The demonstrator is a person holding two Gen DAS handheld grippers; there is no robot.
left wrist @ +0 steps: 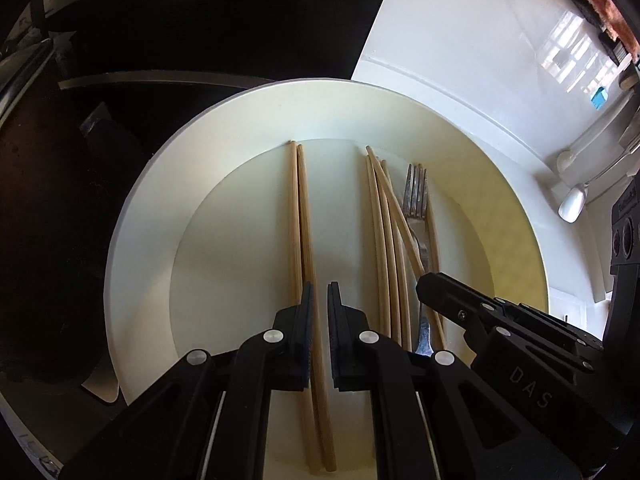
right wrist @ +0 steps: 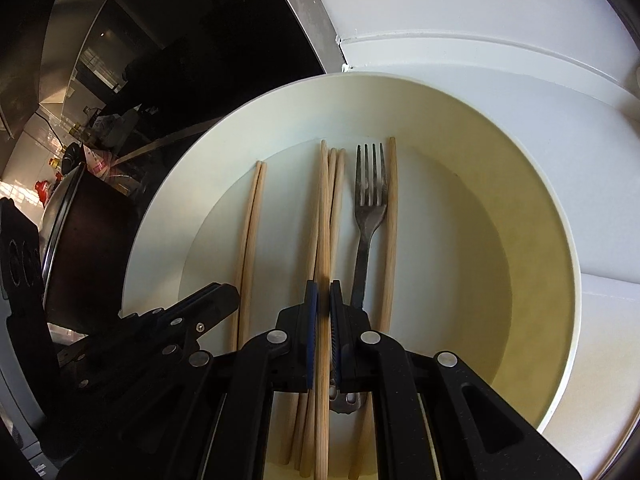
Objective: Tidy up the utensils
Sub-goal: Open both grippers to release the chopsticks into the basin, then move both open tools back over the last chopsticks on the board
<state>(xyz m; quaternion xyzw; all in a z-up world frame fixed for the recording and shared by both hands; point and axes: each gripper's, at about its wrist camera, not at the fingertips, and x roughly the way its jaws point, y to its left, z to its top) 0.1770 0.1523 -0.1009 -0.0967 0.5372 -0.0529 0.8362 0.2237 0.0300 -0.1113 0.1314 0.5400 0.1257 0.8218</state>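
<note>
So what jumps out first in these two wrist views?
The big white plate fills both views, with wooden chopsticks and one metal fork lying lengthwise in it. The right gripper is shut on one chopstick in the middle bunch. The left gripper straddles the separate pair of chopsticks to their left, jaws slightly apart.

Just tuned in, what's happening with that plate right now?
Both handheld grippers are over the round white plate, which holds wooden chopsticks and one metal fork. The right gripper is closed on a single wooden chopstick from the middle bunch. The left gripper, slightly open, straddles one of the separate chopstick pair. The fork is untouched.
</note>
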